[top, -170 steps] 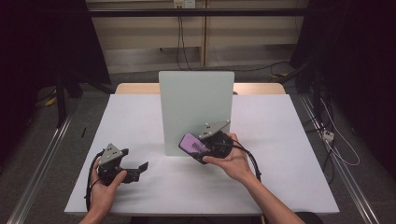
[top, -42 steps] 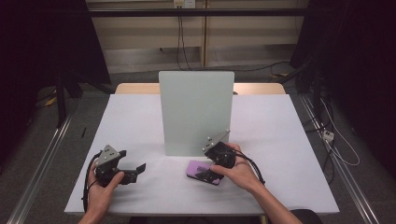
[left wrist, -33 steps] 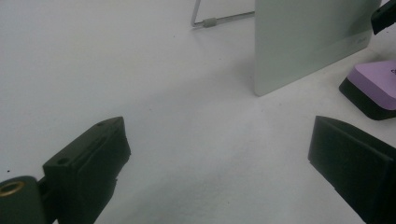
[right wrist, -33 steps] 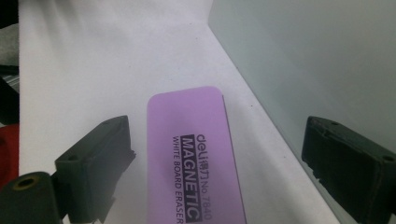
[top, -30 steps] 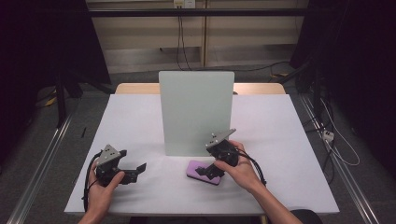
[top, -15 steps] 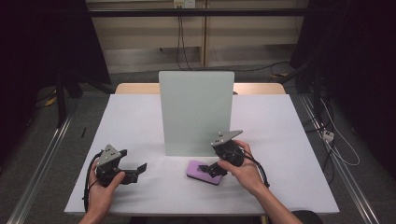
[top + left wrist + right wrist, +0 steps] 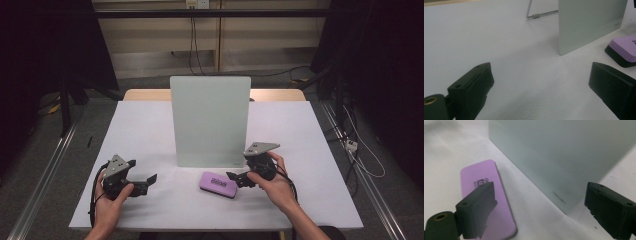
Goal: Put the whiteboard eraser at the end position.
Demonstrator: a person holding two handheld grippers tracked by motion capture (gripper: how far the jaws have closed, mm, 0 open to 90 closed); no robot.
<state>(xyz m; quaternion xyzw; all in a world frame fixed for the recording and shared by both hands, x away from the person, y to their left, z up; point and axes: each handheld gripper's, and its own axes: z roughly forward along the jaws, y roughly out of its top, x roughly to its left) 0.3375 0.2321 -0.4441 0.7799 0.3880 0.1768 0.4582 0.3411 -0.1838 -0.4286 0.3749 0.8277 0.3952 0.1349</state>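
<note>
— Purple eraser (image 7: 218, 184): location?
— Flat on the white table (image 7: 150, 125), in front of the upright pale board (image 7: 210, 120), just beside the right gripper (image 7: 238, 178).
— Jaw state?
— Right gripper: spread wide, holding nothing. Left gripper (image 7: 145, 182): likewise wide apart, empty, well left of the eraser.

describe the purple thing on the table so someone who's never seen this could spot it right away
Start at the pale upright board standing mid-table. Just in front of its lower right corner, a flat rounded block lies beside the open right gripper. It is the table's one coloured object: lilac top with a small dark printed mark, black underside.
</note>
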